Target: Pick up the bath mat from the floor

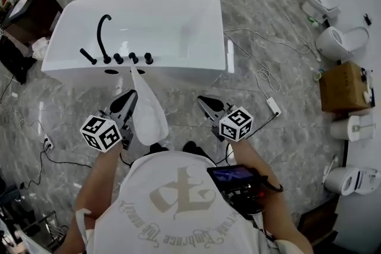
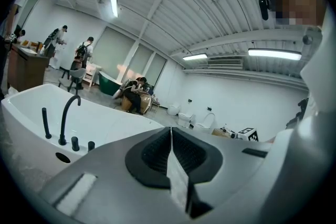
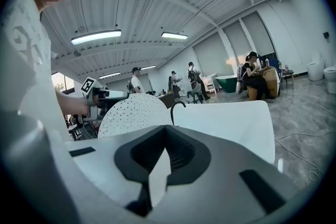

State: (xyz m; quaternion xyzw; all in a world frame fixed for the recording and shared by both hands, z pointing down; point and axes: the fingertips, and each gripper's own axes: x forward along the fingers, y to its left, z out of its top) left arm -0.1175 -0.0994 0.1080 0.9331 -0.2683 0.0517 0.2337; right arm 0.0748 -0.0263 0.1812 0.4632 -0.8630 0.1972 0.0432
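The bath mat (image 1: 147, 111) is a white oval sheet with small dots, lifted off the floor and hanging in front of the bathtub (image 1: 178, 9). My left gripper (image 1: 130, 98) is shut on the mat's edge. In the left gripper view the mat (image 2: 178, 181) shows as a thin white strip between the closed pads of the left gripper (image 2: 171, 129). The right gripper view shows the dotted mat (image 3: 131, 113) standing beside the tub, with the left gripper (image 3: 105, 94) clamped on it. My right gripper (image 1: 205, 101) is shut and holds nothing, a short way right of the mat.
The white tub carries a black faucet (image 1: 102, 33) and knobs on its near rim. Toilets (image 1: 342, 41), a cardboard box (image 1: 345, 86) and a power strip (image 1: 274, 106) with cables lie to the right. People and chairs are at the far end of the room.
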